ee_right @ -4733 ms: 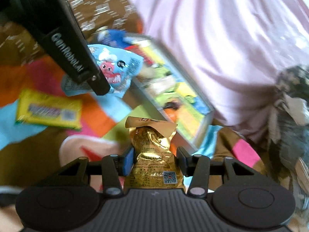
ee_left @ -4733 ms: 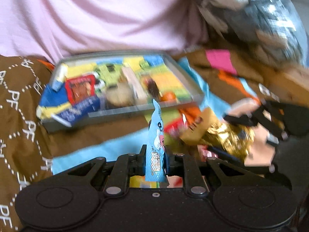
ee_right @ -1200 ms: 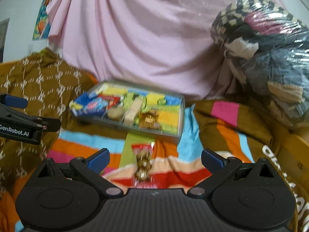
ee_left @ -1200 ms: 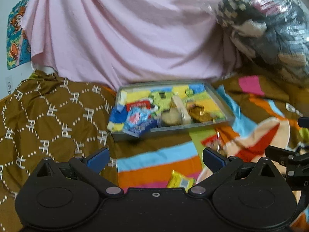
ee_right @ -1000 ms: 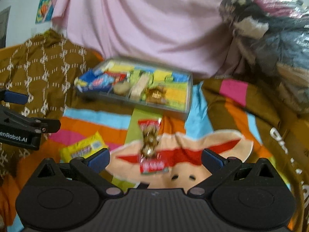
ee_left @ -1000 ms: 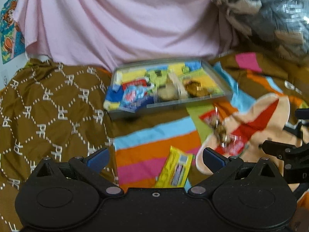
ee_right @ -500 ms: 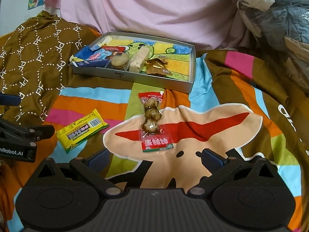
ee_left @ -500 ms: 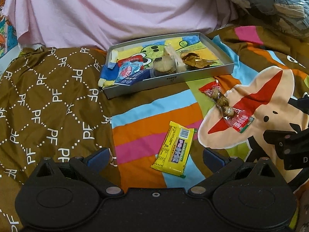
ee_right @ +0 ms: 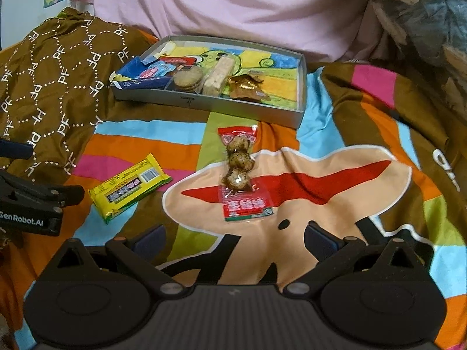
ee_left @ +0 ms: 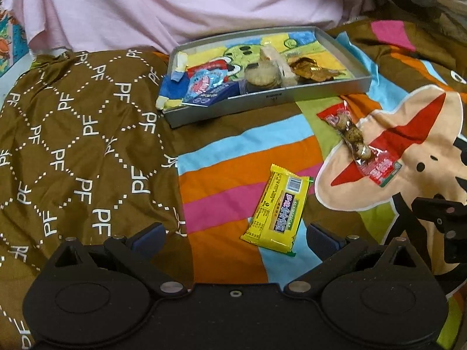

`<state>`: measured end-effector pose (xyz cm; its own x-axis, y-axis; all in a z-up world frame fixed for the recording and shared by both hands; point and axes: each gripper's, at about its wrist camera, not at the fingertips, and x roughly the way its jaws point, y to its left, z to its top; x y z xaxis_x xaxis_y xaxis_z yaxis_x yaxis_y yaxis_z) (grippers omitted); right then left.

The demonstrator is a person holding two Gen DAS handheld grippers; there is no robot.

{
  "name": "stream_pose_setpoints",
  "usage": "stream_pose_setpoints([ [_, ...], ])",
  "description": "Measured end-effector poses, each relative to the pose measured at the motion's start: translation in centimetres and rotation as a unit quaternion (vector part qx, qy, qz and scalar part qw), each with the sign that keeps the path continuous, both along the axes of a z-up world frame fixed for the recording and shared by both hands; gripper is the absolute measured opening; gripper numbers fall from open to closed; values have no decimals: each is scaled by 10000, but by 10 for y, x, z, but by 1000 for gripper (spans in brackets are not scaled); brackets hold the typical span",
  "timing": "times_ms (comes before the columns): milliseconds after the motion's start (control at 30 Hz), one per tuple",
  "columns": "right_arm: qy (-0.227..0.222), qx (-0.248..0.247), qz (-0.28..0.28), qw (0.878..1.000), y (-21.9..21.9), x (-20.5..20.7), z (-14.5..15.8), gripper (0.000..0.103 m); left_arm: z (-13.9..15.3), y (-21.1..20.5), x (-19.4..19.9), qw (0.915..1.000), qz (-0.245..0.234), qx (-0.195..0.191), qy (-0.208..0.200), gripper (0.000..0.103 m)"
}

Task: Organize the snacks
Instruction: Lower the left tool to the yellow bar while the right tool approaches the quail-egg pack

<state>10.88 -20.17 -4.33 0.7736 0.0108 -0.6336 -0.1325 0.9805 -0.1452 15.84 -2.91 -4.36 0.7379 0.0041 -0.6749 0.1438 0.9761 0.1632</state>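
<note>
The yellow snack bar [ee_left: 276,209] lies flat on the striped blanket [ee_left: 233,157], a glossy rectangular wrapper with crimped ends; in the left wrist view its long axis runs from near the left claw [ee_left: 235,237] up and slightly right, barcode end toward the tray [ee_left: 271,99]. Well to its right lies the red packet [ee_right: 240,175], a clear-and-red plastic sleeve holding 3 round speckled brown lumps in a row; in the right wrist view its long axis points almost straight away from the right claw [ee_right: 233,239] toward the tray, printed red label at the near end. Both packets sit on the blanket, apart from each other and outside the tray. The tray is a shallow grey rectangular box with a cartoon-printed floor, holding a blue packet [ee_left: 204,83], round biscuits [ee_right: 188,80], a pale crumbly bar [ee_right: 217,77] and a crinkled gold foil packet [ee_right: 246,86]. A brown cloth [ee_left: 73,134] with white dotted diamonds and letters covers the left side; a soft pink sheet [ee_right: 233,8] hangs behind. Both claws are spread wide and hold nothing, blue pads [ee_left: 149,236] apart.
</note>
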Motion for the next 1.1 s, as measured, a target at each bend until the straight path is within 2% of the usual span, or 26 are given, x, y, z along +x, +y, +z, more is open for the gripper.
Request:
stream_pose_setpoints([
  [233,184,158,8,9997,-8,14,1,103,-2,-3,14,9991,-167,222,334,102],
  [467,345,13,123,9993,-14,36,-1,103,-10,-10,33,9938,-715,561,642,102],
  [700,432,-27,206,9989,-24,70,-14,103,-31,-12,61,9910,-907,469,865,102],
  [833,362,179,228,9989,-30,92,-23,103,-42,-17,74,9911,-964,374,843,102],
  [1100,149,384,456,9981,-24,127,-35,103,-54,-34,86,9883,-1238,550,698,102],
])
